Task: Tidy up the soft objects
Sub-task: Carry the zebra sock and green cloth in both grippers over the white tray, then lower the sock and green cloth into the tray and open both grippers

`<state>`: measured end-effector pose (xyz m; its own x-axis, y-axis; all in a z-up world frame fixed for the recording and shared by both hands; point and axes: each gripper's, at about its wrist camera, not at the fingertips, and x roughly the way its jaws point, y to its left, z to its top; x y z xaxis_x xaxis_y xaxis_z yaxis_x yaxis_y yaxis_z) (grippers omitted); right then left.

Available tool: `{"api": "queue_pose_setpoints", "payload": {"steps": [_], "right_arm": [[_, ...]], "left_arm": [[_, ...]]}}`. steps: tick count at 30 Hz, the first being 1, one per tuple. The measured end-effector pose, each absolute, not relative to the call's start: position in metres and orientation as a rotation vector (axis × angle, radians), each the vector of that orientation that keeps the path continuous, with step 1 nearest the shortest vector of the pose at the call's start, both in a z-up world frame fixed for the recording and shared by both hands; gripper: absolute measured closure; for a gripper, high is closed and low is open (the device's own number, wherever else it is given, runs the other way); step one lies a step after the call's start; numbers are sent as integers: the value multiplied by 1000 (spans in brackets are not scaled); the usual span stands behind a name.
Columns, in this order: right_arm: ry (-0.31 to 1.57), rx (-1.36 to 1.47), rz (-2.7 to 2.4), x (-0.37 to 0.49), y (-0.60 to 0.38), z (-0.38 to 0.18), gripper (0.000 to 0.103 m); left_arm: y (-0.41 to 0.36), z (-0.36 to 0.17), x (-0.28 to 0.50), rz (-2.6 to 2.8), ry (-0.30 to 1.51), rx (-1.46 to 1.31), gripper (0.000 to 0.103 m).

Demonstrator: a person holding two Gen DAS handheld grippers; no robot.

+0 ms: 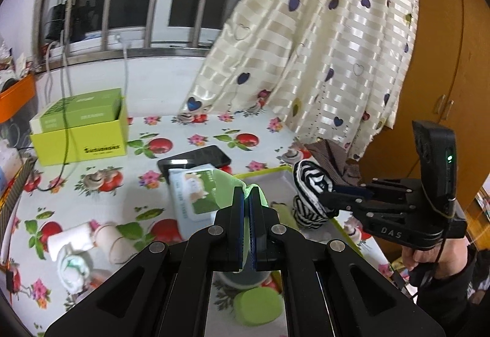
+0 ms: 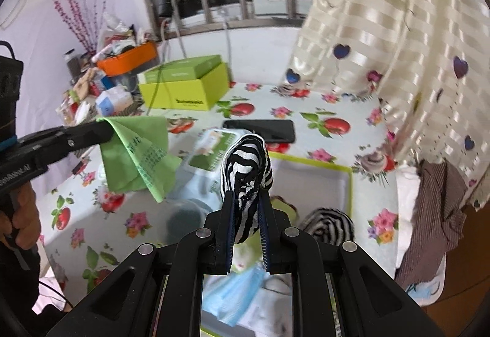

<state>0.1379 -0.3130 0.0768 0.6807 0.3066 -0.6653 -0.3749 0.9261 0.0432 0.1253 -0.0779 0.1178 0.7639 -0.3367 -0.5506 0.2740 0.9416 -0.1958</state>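
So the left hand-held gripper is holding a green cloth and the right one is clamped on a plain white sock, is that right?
Not quite. The left hand-held gripper does hold the green cloth, but the sock in the right hand-held gripper is black-and-white striped, not plain white. The right wrist view shows it clearly between the fingers.

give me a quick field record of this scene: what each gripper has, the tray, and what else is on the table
left gripper: shut on green cloth, which hangs off the table
right gripper: shut on black-and-white striped sock, lifted
tray: white with lime rim, under the right gripper; a second striped sock lies at its near edge
table: floral cloth with tomato print
other items: black phone, wet wipes pack, lime box, rolled white socks
backdrop: heart-print curtain
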Motion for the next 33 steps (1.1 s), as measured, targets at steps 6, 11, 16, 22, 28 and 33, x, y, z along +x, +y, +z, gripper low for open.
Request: {"api": "queue_pose_setpoints", "payload": {"steps": [6, 11, 16, 22, 28, 33], "right_arm": [[776, -67, 341, 143, -338, 54, 89], [819, -46, 318, 147, -353, 34, 89], [857, -50, 303, 151, -358, 18, 89], [904, -59, 298, 162, -359, -6, 89], [916, -52, 283, 173, -364, -18, 89], [916, -47, 287, 177, -365, -21, 87]], "left_arm": [[-102, 116, 137, -371, 628, -82, 101], [-116, 116, 147, -386, 633, -66, 101], [-130, 111, 162, -391, 650, -48, 100], [-146, 96, 183, -386, 693, -26, 100], [-161, 77, 210, -375, 741, 1, 100], [-170, 69, 232, -358, 756, 12, 100]]}}
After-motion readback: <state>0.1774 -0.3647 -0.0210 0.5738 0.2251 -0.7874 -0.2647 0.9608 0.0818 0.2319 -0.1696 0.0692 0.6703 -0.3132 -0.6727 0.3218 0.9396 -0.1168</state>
